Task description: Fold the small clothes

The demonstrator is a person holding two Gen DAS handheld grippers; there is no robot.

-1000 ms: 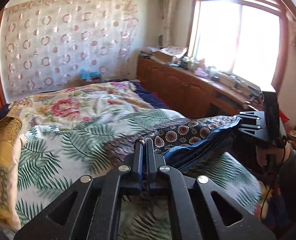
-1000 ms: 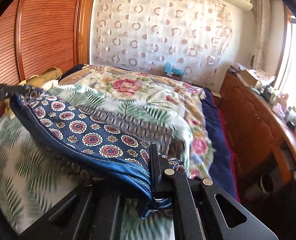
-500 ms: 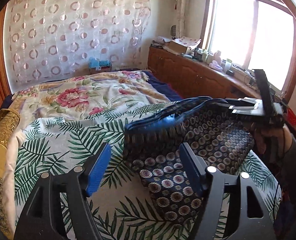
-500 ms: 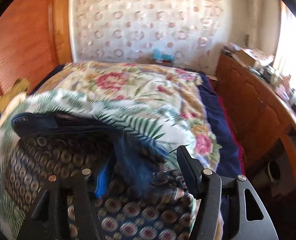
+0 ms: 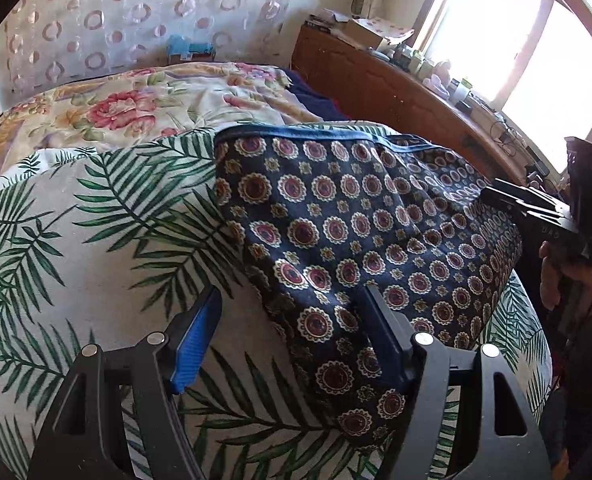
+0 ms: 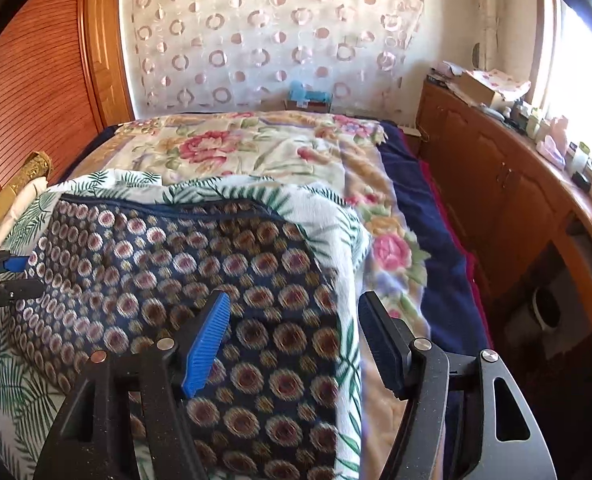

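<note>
Patterned shorts [image 5: 360, 236], near edge hidden behind left hand-held gripper [image 5: 291, 344]

Bed [image 5: 75, 240] open; cabinet [image 6: 496, 184] rt.

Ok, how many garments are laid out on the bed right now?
1. The navy medallion-print garment lies spread on the palm-leaf blanket, between the open left gripper and the open right gripper. Others could lie out of frame.

My left hand-held gripper [image 5: 291, 332] and my right hand-held gripper [image 6: 296, 340] both tilt downward, jaws just opened wide, gripping nothing.
</note>
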